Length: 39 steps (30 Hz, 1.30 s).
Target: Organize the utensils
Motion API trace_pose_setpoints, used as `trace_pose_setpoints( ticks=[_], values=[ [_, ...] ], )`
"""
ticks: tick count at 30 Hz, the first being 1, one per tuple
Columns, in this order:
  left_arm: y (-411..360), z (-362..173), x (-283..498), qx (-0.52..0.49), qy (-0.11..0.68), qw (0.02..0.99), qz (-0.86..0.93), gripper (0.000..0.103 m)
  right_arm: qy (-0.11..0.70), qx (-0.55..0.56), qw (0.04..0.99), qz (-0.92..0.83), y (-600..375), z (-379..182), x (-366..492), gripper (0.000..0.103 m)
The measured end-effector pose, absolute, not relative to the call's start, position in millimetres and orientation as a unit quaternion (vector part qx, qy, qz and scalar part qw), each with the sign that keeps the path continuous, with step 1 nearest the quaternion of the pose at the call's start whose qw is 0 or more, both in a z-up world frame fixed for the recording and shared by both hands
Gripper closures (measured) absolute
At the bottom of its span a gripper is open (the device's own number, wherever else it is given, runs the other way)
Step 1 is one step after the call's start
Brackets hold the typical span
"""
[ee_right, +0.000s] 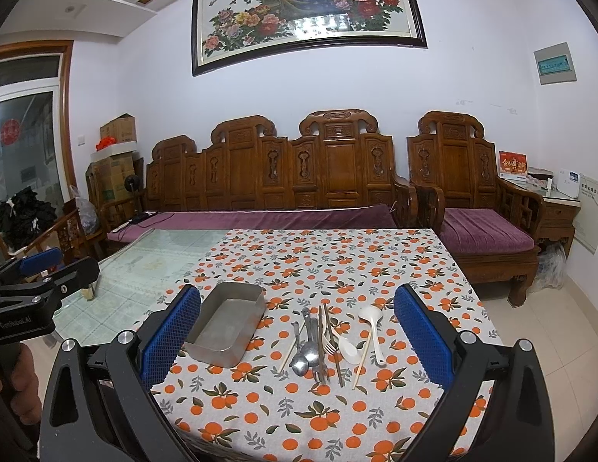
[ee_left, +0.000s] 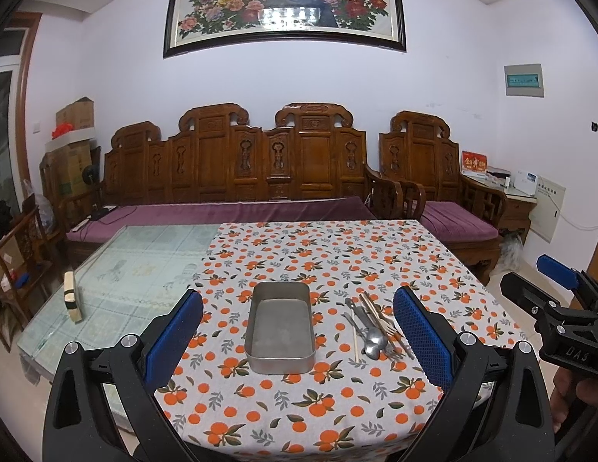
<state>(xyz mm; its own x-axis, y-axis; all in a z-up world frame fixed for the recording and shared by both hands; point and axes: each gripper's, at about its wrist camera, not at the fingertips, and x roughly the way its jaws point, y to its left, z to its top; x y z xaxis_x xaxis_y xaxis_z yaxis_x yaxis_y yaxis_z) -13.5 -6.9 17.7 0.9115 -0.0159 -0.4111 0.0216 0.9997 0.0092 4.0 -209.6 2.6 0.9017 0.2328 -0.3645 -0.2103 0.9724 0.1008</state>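
Note:
An empty rectangular metal tray [ee_left: 279, 329] [ee_right: 225, 327] sits on the orange-print tablecloth [ee_left: 318, 246] [ee_right: 322, 254]. To its right lies a loose pile of utensils [ee_left: 376, 331] [ee_right: 322, 342]: metal spoons [ee_right: 304, 354], forks, wooden chopsticks [ee_right: 362, 358] and two white plastic spoons [ee_right: 372, 319]. My left gripper [ee_left: 297, 340] is open and empty, held above the table's near edge in front of the tray. My right gripper [ee_right: 297, 340] is open and empty, in front of the utensil pile. Each gripper shows at the edge of the other's view.
A glass-topped table section [ee_left: 137, 269] lies left of the cloth, with a small wooden block [ee_left: 72, 302] near its left edge. A carved wooden sofa [ee_left: 237, 177] and armchair [ee_left: 453, 192] stand behind the table.

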Motion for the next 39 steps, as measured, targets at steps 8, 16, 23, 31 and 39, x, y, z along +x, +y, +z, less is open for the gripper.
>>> trace_pose_setpoints(
  ticks=[8,16,23,31,39],
  values=[
    [-4.9,13.7,-12.0,0.005,0.217,0.976,-0.013,0.008,0.194,0.032,0.974,0.114,-212.5,4.0,4.5,0.003],
    [-6.1,-9.1,3.5,0.01,0.256,0.966,-0.024,0.008,0.209,0.032,0.971,0.109,-220.8,-10.4,15.8,0.003],
    [-9.6,-30.4,21.8,0.014,0.283,0.958,-0.035,0.008,0.226,0.033,0.968,0.106,-225.7,-35.1,31.8,0.003],
    [-13.7,-55.8,50.6,0.018,0.306,0.95,-0.055,0.008,0.24,0.028,0.963,0.119,-231.3,-63.9,63.9,0.013],
    [-19.2,-70.6,80.2,0.027,0.318,0.945,-0.078,0.008,0.246,0.008,0.961,0.126,-240.9,-94.3,114.5,0.014]
  ],
)
